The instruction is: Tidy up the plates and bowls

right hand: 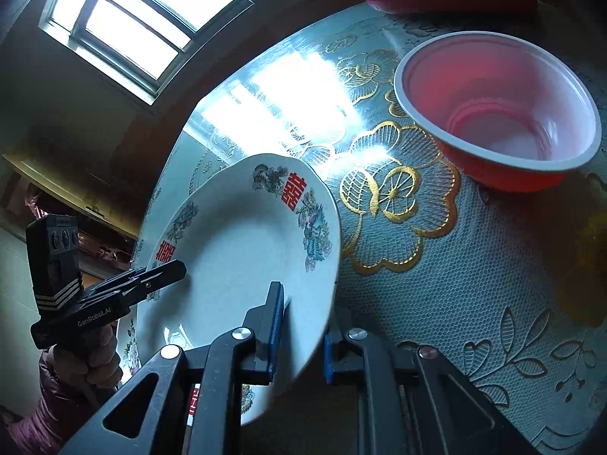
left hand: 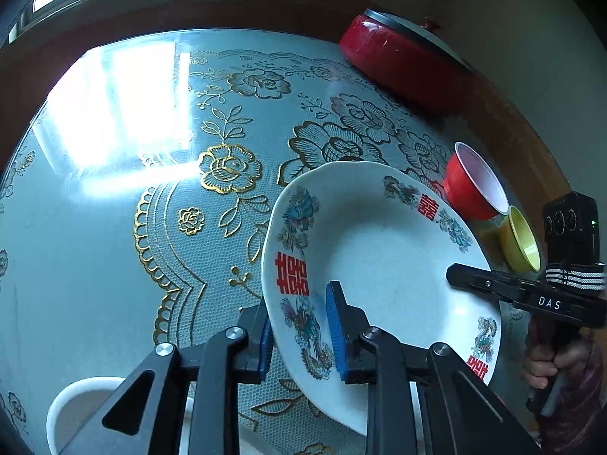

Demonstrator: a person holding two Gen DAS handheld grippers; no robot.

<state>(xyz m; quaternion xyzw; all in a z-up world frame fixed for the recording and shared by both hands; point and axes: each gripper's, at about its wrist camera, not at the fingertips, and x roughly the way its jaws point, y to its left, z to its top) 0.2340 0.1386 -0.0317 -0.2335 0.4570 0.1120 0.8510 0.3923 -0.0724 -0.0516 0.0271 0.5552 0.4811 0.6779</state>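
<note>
White porcelain, the plate (left hand: 379, 265) is held tilted above the table (left hand: 114, 227), clamped at opposite rims by left gripper (left hand: 301, 331) and right gripper (right hand: 301, 335); red bowl (right hand: 497, 110) and yellow bowl (left hand: 519, 239) are left unstacked.

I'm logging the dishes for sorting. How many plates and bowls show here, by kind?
Patterned plates: 2, one held, one beneath it
Red bowl: 1
Yellow bowl: 1
White bowl: 1
Total: 5
</note>
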